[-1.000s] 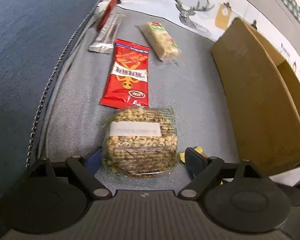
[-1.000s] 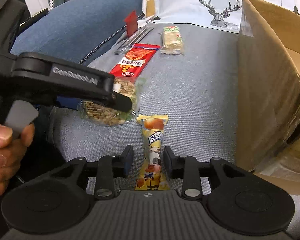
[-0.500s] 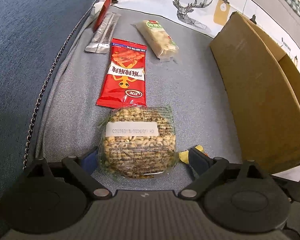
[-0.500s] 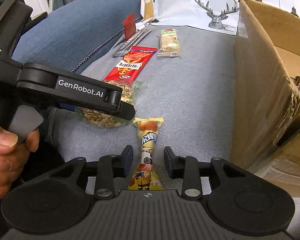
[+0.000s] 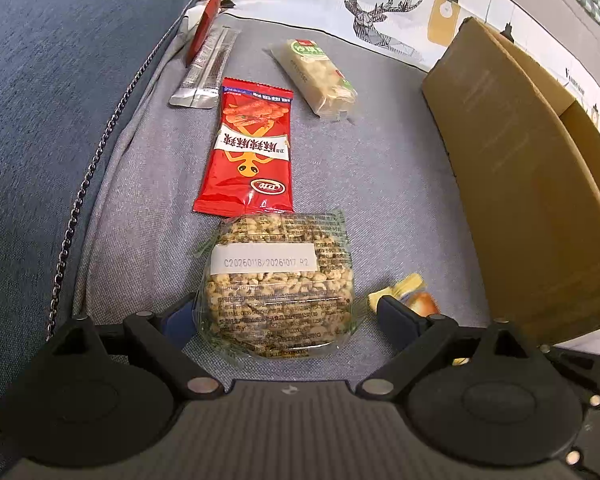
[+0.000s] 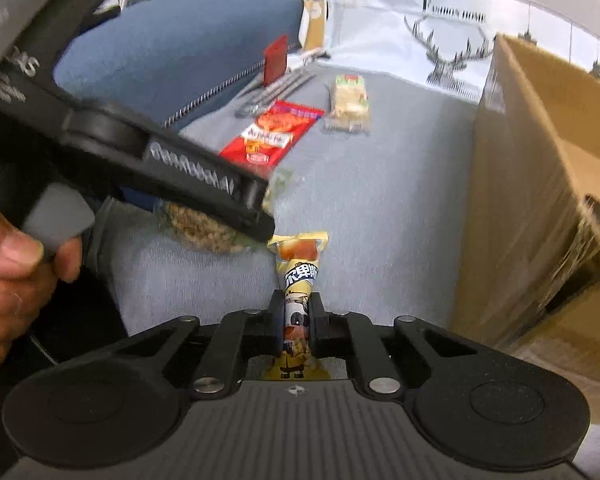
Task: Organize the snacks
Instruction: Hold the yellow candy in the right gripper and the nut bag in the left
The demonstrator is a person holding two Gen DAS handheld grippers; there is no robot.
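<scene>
Right gripper (image 6: 296,326) clamped on yellow snack stick (image 6: 298,280); left gripper (image 5: 284,320) spread apart around grain cake packet (image 5: 278,284).

The cardboard box (image 6: 540,208) runs off the right edge (interior mostly unseen); cushion lettering (image 6: 454,14) is blurred.

A grey fabric seat cushion (image 5: 388,184) is seen bearing the snacks: a clear pack of puffed grain (image 5: 278,286), a red packet (image 5: 250,150) just beyond it, silver sticks (image 5: 206,70), a pale bar (image 5: 318,76), a yellow sachet (image 6: 298,276), and a cardboard box (image 5: 512,184) alongside.
</scene>
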